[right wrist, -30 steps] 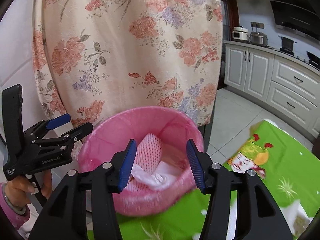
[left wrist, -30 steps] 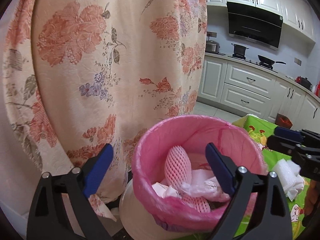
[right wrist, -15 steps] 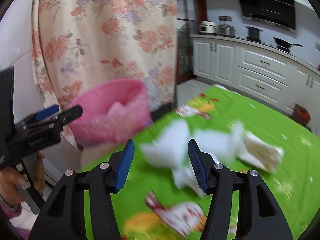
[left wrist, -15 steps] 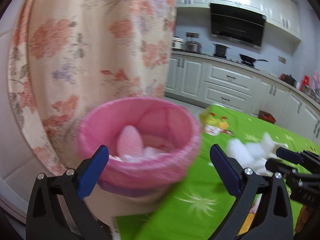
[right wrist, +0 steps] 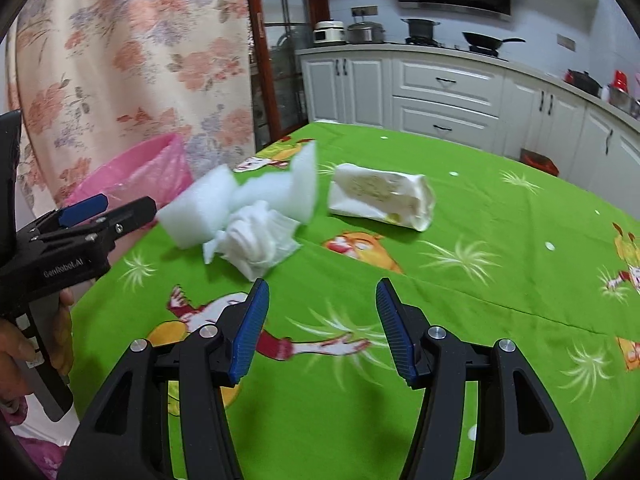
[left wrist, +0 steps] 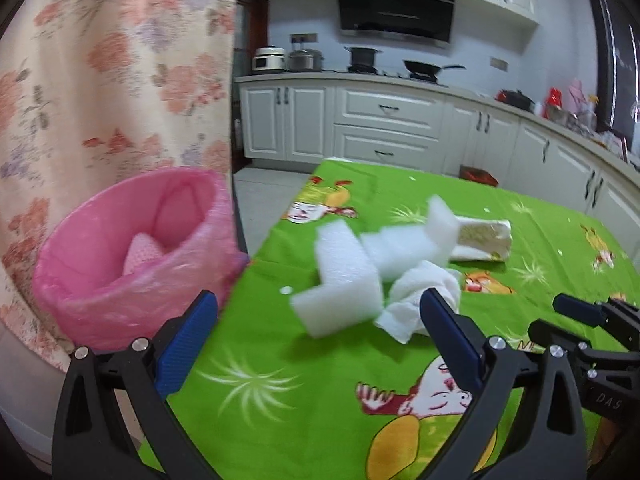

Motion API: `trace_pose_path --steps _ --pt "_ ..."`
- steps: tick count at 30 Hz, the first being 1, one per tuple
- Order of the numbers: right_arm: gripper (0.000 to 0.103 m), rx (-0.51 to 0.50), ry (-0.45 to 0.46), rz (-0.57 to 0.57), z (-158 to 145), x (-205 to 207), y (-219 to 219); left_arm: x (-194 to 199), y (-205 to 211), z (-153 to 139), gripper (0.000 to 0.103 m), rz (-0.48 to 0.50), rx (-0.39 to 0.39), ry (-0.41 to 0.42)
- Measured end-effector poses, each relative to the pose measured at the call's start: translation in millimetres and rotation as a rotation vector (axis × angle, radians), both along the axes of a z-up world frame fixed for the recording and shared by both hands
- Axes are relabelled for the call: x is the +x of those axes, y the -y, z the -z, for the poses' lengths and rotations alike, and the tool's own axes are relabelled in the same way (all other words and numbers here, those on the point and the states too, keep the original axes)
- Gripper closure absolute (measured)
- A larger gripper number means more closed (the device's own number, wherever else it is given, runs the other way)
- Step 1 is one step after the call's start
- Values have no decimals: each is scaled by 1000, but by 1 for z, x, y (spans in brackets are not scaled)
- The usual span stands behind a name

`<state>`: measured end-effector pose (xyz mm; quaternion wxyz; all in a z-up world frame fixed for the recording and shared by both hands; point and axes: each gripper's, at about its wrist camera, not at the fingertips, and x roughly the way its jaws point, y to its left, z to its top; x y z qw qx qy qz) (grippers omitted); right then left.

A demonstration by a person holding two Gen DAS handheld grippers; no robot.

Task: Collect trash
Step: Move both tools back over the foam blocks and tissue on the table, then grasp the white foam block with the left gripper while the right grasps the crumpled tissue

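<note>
A pile of white trash lies on the green tablecloth (left wrist: pixel 320 380): white foam blocks (left wrist: pixel 344 280) (right wrist: pixel 200 208), a crumpled paper towel (left wrist: pixel 420 296) (right wrist: pixel 256 240) and a white wrapper bag (left wrist: pixel 484 236) (right wrist: pixel 380 196). The pink-lined bin (left wrist: pixel 120 256) (right wrist: pixel 136 172) stands past the table's left edge with pink foam netting inside. My left gripper (left wrist: pixel 320 332) is open and empty, its fingers wide apart just short of the foam. My right gripper (right wrist: pixel 320 320) is open and empty over bare cloth, short of the towel and the bag.
A floral curtain (left wrist: pixel 112 80) hangs behind the bin. White kitchen cabinets (left wrist: pixel 384 120) with pots run along the back wall. A hand (right wrist: pixel 24 344) holds the left gripper at the left of the right wrist view. The table edge falls away beside the bin.
Both grippers have swung right, away from above the pink bin, and down toward the white pile on the green cloth. Both stayed empty; the bin has slid to the left of both views.
</note>
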<state>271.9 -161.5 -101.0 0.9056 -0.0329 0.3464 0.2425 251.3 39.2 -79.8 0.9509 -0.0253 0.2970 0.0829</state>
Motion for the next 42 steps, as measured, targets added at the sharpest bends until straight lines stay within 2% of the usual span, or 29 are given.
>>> trace_pose_path --steps 6,11,16,19,20,24,31,36,42 --pt "49 22 -2 8 0 6 6 29 2 0 5 5 33 13" --pt "49 22 -6 10 1 11 3 52 -2 5 6 23 28 -13" --pt "49 23 -25 15 4 18 -2 69 0 19 24 81 23 -78" --pt "49 22 -31 10 5 22 -9 74 0 28 46 104 14 -111" --pt "49 23 -33 9 5 23 -11 76 0 32 57 118 9 -127" --pt "49 38 -59 6 8 27 -22 67 1 30 59 147 45 -90" --pt "42 52 -84 -25 13 28 -45 34 -11 23 59 124 68 -52" --pt "38 41 -89 -49 15 31 -63 2 -25 23 59 74 45 -29" --pt "37 46 -110 -16 18 50 -77 -11 -39 26 58 32 12 -9"
